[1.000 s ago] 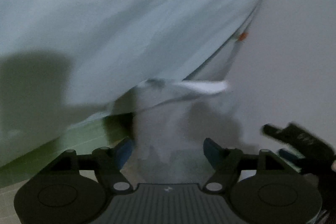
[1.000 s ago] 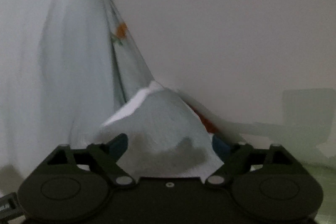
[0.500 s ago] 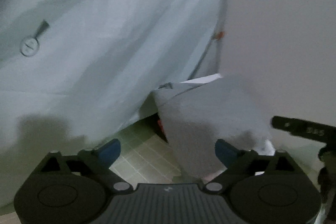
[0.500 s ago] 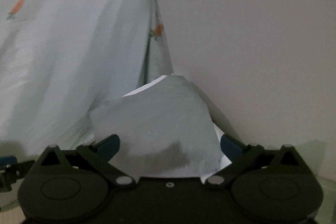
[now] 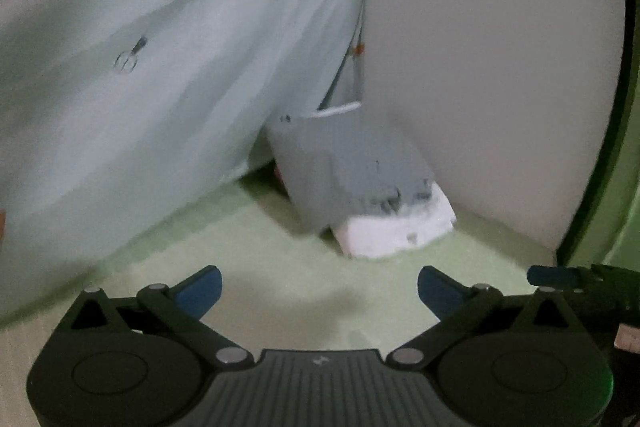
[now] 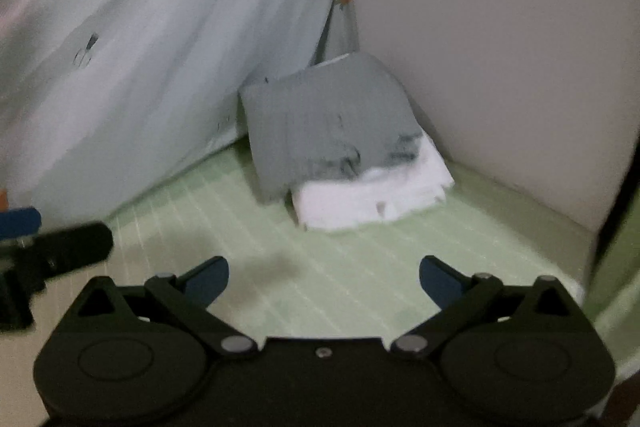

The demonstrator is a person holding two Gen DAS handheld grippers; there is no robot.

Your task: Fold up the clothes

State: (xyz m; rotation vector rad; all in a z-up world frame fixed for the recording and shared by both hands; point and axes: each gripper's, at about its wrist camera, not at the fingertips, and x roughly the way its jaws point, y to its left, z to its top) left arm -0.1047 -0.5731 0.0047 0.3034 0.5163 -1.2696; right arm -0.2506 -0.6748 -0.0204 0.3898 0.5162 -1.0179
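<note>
Folded grey-and-white garment (image 6: 340, 143) set down at twelve o'clock on the green tabletop (image 6: 344, 283), against the pale wall. Left tongs (image 5: 319, 285) and right tongs (image 6: 324, 277) both spread wide, empty. Fold apparently finished; next, probably fetch another piece.
</note>
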